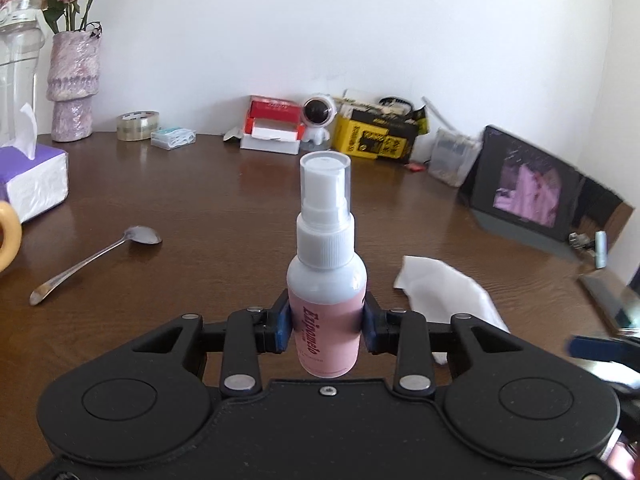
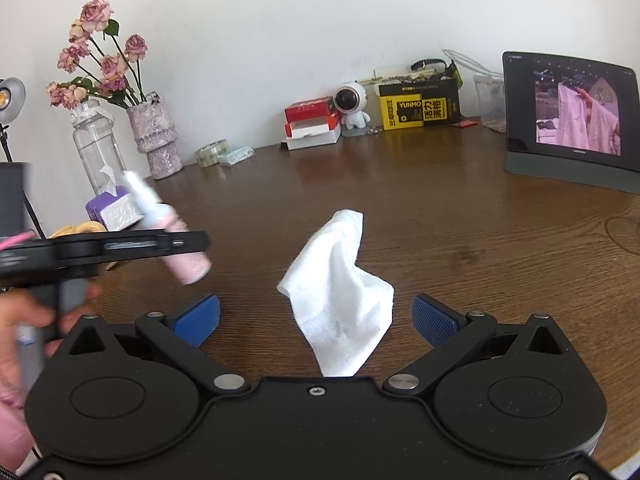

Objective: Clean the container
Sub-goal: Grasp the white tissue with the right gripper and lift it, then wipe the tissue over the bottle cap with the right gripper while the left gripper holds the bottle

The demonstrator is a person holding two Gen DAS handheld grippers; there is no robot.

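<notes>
My left gripper [image 1: 326, 326] is shut on a small spray bottle [image 1: 326, 280] with a pink label, a white top and a clear cap, held upright above the table. The bottle also shows in the right wrist view [image 2: 176, 236], tilted, in the left gripper at the left. My right gripper [image 2: 316, 320] is open, its blue pads on either side of a crumpled white wipe [image 2: 340, 292] lying on the brown table [image 2: 460, 232]. The wipe also shows in the left wrist view [image 1: 444, 288], to the right of the bottle.
A metal spoon [image 1: 96, 260] lies at the left. A purple tissue box [image 1: 32, 184], a clear water bottle [image 2: 96, 148] and a flower vase [image 2: 156, 140] stand at the back left. Tape roll [image 1: 138, 125], boxes, a yellow-black carton [image 2: 418, 108] and a tablet [image 2: 568, 116] line the back.
</notes>
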